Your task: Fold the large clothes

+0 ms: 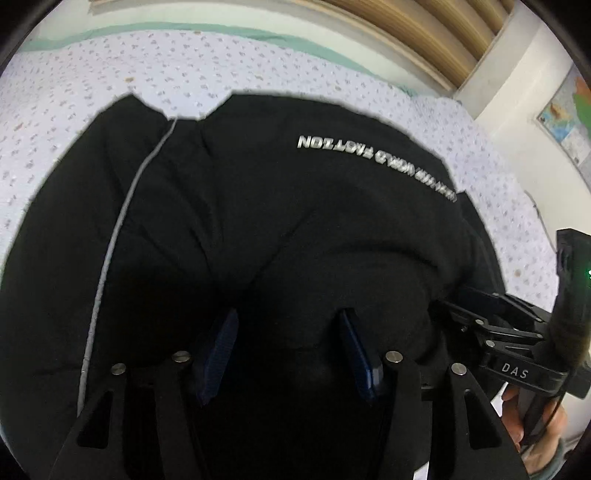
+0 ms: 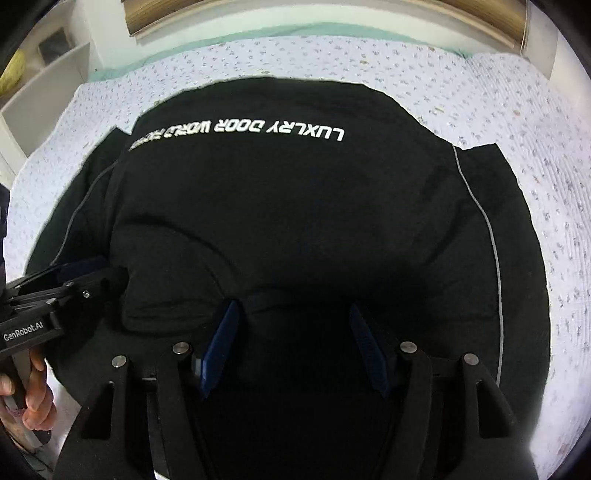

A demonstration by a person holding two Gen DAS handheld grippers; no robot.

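Observation:
A large black garment [image 1: 258, 221] with white lettering and a thin grey piping line lies spread on the bed; it also fills the right wrist view [image 2: 295, 206]. My left gripper [image 1: 288, 325] is open, its blue pads wide apart just above the near part of the cloth. My right gripper [image 2: 293, 317] is open too, low over the cloth's near part. Each gripper shows in the other's view: the right one at the right edge [image 1: 491, 325], the left one at the left edge [image 2: 74, 280], both at the garment's sides.
The bed [image 1: 74, 110] has a pale lilac dotted sheet [image 2: 535, 184] with a green edge at the far side. A wooden headboard [image 1: 424, 33] and a wall map [image 1: 569, 110] are beyond. White shelves [image 2: 48, 92] stand at the left.

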